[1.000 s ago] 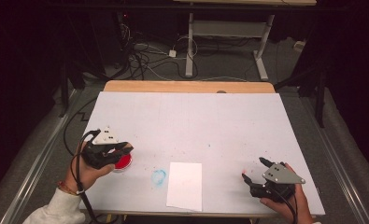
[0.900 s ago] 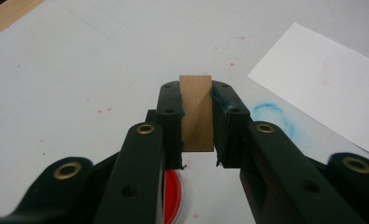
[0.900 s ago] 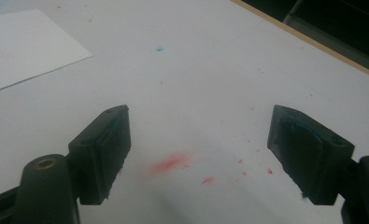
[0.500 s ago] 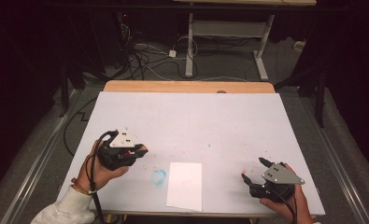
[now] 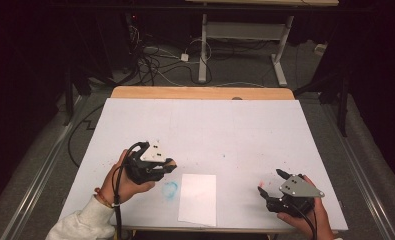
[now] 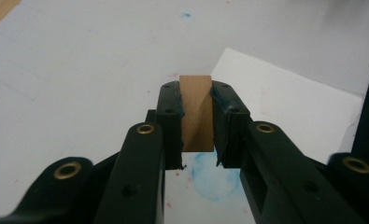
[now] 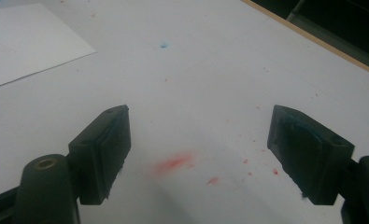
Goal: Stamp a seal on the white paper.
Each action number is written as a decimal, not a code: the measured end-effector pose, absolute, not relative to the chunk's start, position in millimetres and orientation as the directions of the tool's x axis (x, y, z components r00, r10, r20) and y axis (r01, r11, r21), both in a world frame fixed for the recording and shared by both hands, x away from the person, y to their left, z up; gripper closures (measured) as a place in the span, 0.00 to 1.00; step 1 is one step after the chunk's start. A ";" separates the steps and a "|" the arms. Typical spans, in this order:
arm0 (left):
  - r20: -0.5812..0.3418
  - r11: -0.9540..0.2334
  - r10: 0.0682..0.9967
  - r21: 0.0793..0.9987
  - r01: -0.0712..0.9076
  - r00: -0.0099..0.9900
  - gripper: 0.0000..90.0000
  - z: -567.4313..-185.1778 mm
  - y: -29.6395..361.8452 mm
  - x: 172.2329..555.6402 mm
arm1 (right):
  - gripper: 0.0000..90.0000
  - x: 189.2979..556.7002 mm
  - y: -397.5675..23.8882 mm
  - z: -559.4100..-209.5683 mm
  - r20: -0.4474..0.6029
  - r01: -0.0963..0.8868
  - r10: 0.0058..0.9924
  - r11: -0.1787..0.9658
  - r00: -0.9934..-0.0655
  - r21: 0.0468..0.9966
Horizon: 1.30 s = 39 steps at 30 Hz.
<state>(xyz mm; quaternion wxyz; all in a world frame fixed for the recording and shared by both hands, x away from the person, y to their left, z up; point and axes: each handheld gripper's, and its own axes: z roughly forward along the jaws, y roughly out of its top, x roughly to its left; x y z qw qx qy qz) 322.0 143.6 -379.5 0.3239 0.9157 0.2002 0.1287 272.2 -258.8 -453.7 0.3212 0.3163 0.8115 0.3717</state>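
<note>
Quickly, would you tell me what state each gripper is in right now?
Left gripper: shut on a brown wooden block.
Right gripper: open, holding nothing.

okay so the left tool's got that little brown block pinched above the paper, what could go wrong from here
1. The left tool grips the brown block only along its narrow sides, so it might twist or slip out.
2. The white sheet lies loose on the table; pressing the block down could shove it.
3. Blue stains on the pads and the blue smudge beside the sheet suggest wet colour could smear.
</note>
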 end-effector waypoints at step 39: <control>0.044 -0.851 0.266 0.480 0.214 0.963 0.82 -445.3 72.6 336.8 | 0.24 272.1 -257.5 -456.2 -0.288 0.280 0.741 0.538 -0.607 0.795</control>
